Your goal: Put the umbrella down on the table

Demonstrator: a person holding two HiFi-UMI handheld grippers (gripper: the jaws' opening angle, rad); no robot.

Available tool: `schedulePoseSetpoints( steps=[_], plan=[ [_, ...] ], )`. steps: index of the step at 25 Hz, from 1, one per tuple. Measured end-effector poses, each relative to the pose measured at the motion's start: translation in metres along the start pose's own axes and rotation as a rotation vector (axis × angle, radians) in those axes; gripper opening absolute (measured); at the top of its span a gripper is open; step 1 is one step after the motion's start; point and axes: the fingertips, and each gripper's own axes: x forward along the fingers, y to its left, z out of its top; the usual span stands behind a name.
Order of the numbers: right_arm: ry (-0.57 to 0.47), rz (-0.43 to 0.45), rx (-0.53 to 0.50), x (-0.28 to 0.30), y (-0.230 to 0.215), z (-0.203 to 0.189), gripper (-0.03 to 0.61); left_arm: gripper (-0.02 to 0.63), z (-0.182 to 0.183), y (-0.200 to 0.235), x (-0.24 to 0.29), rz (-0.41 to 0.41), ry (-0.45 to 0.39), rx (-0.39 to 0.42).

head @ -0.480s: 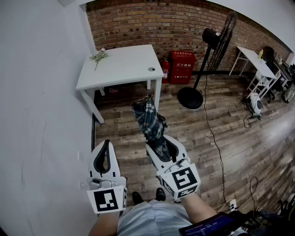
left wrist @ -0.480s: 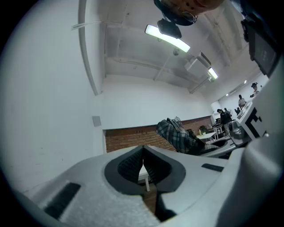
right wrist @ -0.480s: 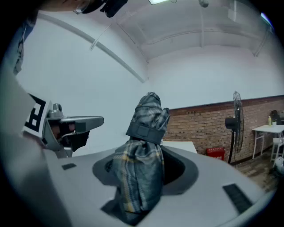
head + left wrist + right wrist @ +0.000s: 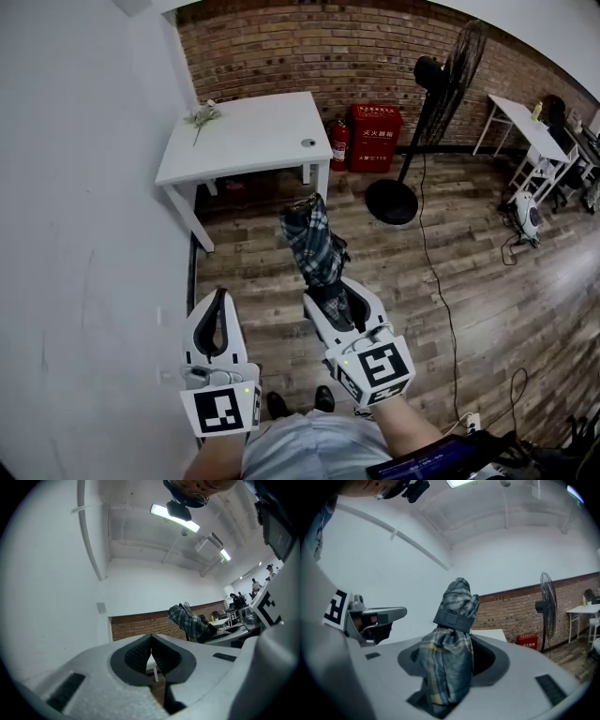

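A folded plaid umbrella point(image 4: 314, 246) sticks forward out of my right gripper point(image 4: 336, 292), whose jaws are shut on its lower part; it fills the middle of the right gripper view as the umbrella point(image 4: 451, 644). It hangs in the air above the wooden floor, short of the white table point(image 4: 253, 141) by the brick wall. My left gripper point(image 4: 214, 314) is held beside it at the left, shut with nothing between its jaws; in the left gripper view the jaws of the left gripper point(image 4: 151, 656) meet, and the umbrella point(image 4: 187, 623) shows to the right.
On the table lie a small flower sprig point(image 4: 200, 115) and a small round object point(image 4: 308, 142). Red fire extinguishers point(image 4: 370, 136) stand by the wall, a floor fan point(image 4: 427, 122) with a trailing cable to the right. A white wall runs along the left; another white desk point(image 4: 525, 131) stands at the far right.
Both grippers with the umbrella have shifted slightly to the right and a little forward in the head view; the grip is unchanged.
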Motion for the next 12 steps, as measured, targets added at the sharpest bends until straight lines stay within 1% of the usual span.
schedulePoseSetpoints(
  steps=[7,12],
  plan=[
    [0.013,0.025,0.002,-0.006,-0.022,-0.008,0.198,0.009,0.0,-0.025,0.011,0.022,0.003,0.006],
    [0.024,0.029,0.01,0.005,-0.032,-0.012,0.198,0.009,-0.012,-0.021,0.022,0.035,0.031,0.008]
  ],
)
